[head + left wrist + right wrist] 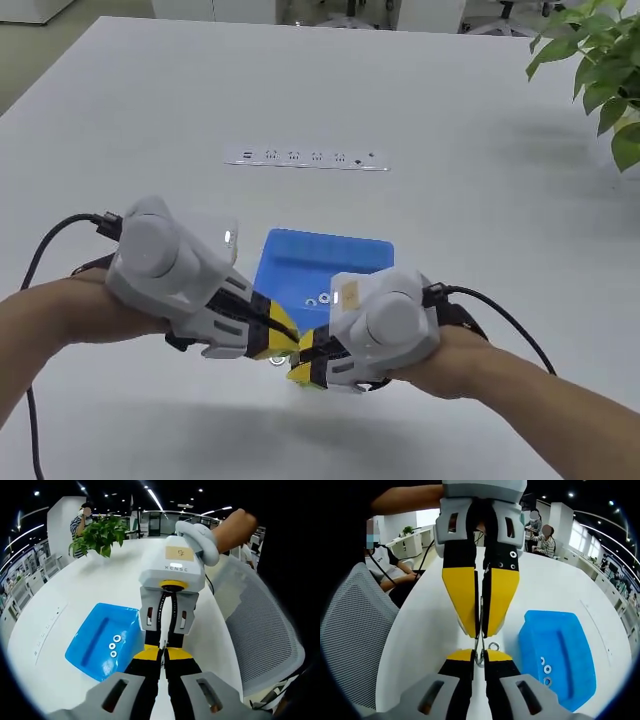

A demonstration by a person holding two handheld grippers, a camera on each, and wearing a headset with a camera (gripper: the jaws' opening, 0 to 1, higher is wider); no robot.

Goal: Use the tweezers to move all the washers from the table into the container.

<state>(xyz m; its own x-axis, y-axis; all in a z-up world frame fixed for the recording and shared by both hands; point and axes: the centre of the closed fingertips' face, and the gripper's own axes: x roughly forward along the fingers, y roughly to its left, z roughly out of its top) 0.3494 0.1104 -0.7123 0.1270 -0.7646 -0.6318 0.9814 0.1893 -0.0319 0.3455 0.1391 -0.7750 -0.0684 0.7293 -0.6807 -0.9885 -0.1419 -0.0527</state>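
Observation:
My left gripper (287, 330) and right gripper (301, 366) meet tip to tip just in front of the blue container (290, 255). Between them runs a thin pair of metal tweezers (480, 647). The left gripper (480, 630) has its yellow pads pressed on the upper part of the tweezers. The right gripper (480, 659) is shut on the lower part. One washer (494, 646) lies on the white table beside the tweezers' tip and shows under the jaws as the same washer (277, 359). Three washers (114, 646) lie inside the container (90, 650).
A white power strip (305, 158) lies on the table beyond the container. A potted plant (600, 60) stands at the far right corner. A grey mesh chair (355, 630) is by the table's near edge, and people sit in the background.

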